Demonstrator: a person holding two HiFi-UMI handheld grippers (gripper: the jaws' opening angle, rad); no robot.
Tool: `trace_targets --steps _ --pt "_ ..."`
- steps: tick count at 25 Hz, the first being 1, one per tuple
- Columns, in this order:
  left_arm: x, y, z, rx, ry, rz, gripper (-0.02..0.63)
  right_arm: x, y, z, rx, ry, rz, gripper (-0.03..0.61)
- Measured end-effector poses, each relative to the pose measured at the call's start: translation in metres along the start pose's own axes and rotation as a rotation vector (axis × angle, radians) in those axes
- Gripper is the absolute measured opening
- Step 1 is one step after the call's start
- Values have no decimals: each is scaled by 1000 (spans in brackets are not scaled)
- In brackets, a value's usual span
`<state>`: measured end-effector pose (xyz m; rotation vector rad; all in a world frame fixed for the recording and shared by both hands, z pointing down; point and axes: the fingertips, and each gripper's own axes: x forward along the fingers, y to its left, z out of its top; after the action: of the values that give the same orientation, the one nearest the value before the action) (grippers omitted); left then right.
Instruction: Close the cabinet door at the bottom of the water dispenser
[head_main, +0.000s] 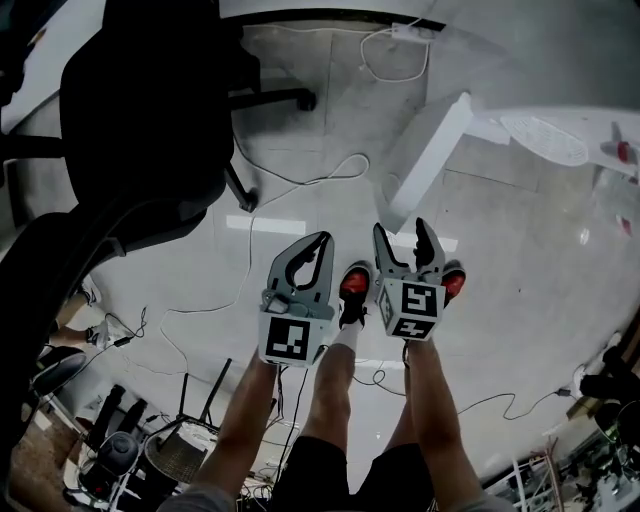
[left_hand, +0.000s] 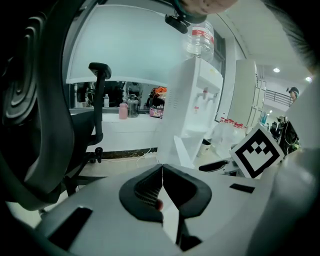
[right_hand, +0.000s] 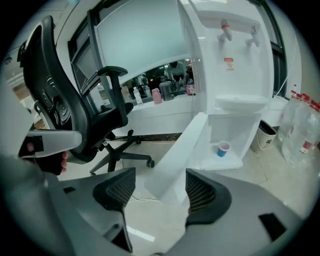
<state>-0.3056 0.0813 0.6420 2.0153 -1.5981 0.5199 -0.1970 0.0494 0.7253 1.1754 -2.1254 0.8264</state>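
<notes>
The white water dispenser (right_hand: 232, 70) stands ahead with its bottom cabinet door (right_hand: 175, 160) swung wide open toward me. A small blue cup (right_hand: 222, 148) sits inside the cabinet. In the head view the door (head_main: 432, 152) juts out over the floor just beyond both grippers. My left gripper (head_main: 320, 248) is shut with nothing between its tips, its jaws (left_hand: 161, 172) meeting on a line. My right gripper (head_main: 402, 238) is open and empty. In the right gripper view the door's edge shows beyond the gap of the right gripper (right_hand: 160, 187), apart from its pads.
A black office chair (head_main: 140, 110) stands to the left, its wheeled base (right_hand: 122, 155) near the door. Cables (head_main: 300, 180) trail over the floor. A bin (right_hand: 265, 134) and water bottles (right_hand: 300, 130) stand right of the dispenser. My red shoes (head_main: 355, 283) are below the grippers.
</notes>
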Motion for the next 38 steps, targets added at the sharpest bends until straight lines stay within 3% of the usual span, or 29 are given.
trace_targets --steps 12,26,38 --pt "-1 -1 -10 15 13 -1 26 10 -7 -16 -13 45 -50 236" --pt "17 -64 -3 54 19 -62 25 -25 -57 -38 5 34 -90 192" --pt "36 -126 4 116 40 -117 26 -54 -126 -47 44 9 -159 173"
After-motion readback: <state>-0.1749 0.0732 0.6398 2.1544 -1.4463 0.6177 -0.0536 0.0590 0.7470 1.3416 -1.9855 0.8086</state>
